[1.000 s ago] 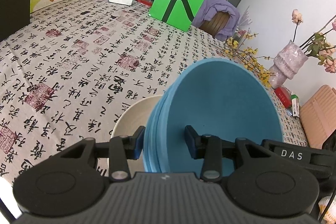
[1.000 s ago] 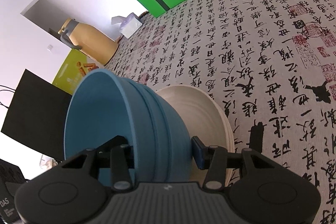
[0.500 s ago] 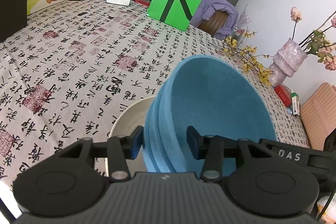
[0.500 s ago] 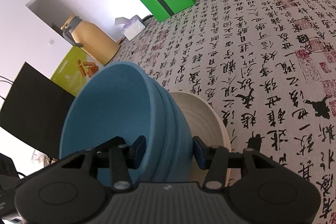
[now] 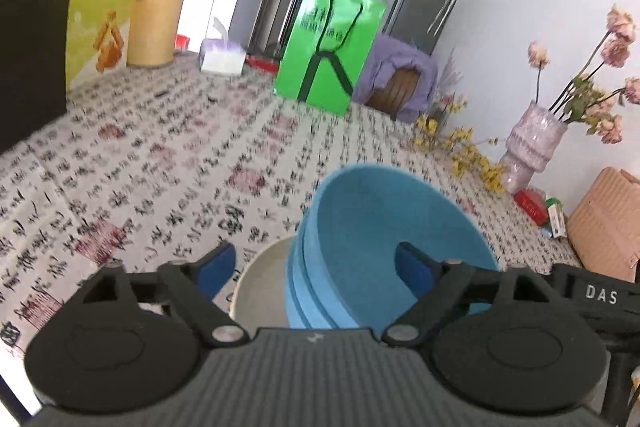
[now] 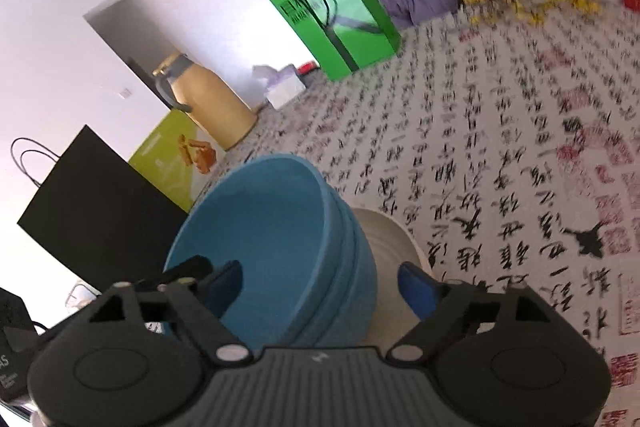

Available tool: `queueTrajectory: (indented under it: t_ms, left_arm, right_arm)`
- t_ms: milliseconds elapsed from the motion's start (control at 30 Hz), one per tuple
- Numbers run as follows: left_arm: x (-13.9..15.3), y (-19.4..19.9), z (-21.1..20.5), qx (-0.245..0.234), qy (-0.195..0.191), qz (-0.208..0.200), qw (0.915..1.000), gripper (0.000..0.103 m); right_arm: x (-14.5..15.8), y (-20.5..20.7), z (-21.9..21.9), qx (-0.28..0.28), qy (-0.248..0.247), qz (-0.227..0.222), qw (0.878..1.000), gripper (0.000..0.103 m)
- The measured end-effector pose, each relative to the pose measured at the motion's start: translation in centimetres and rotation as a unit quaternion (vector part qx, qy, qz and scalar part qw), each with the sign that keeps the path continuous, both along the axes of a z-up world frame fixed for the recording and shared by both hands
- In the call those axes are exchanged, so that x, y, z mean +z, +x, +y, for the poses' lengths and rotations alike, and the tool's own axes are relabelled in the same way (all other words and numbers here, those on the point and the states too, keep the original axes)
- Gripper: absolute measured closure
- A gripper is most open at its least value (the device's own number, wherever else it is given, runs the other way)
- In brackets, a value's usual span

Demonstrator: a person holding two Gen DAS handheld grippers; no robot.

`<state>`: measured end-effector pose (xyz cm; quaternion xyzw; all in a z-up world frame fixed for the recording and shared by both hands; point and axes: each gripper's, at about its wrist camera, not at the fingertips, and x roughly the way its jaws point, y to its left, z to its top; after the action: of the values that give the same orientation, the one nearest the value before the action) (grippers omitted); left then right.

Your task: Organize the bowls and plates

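My left jaws (image 5: 316, 269) are opening, the blue pads standing clear on either side of the bowls' (image 5: 384, 247) wall, pressing on nothing. My right jaws (image 6: 320, 279) are opening too, one pad inside the top bowl and one outside the stack, neither touching it. So both pairs are released, with the rim between them but not held.

The bowls, a nested blue stack, sit low in the centre of both views, set in the white plate (image 5: 260, 287), which shows to the left of the stack in the left view and to its right in the right view. The plate lies on the tabletop (image 5: 160, 167) under its calligraphy cloth.

I judge this the letting-go step: the stack has been set on the plate and I am freeing it. Next I should draw both jaws back and up without clipping the rim, then look for any other dishes; none show here.

Both jaws point forward and somewhat downward across the tabletop, from opposite sides of the stack. Further off, toward the top of the frame, stand a green bag (image 5: 332, 47), a flask (image 5: 158, 3) upper left, and a vase (image 5: 528, 147) at right.
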<state>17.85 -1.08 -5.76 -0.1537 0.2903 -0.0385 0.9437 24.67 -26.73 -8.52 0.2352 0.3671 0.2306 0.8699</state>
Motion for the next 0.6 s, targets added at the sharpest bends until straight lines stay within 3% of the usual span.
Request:
queueTrajectory:
  t_ms: [167,267,600]
  left_arm:
    - [1.1,-2.4,0.7,-0.004,0.007,-0.050,0.9987,0.000]
    - [1.5,-3.8,0.9,-0.007,0.012,-0.076,0.9970,0.000]
    - [1.7,-8.6,0.7,-0.019,0.060,-0.139,0.9883,0.000]
  right_arm:
    - [1.2,-2.3,-0.7,-0.009,-0.022,-0.049,0.999,0.010]
    - [2.1,-3.8,-0.9,-0.025,-0.044,-0.079,0.996,0.000]
    - [4.1,-11.1,-0.4,-0.090,-0.128,-0.188,0.969,0.000]
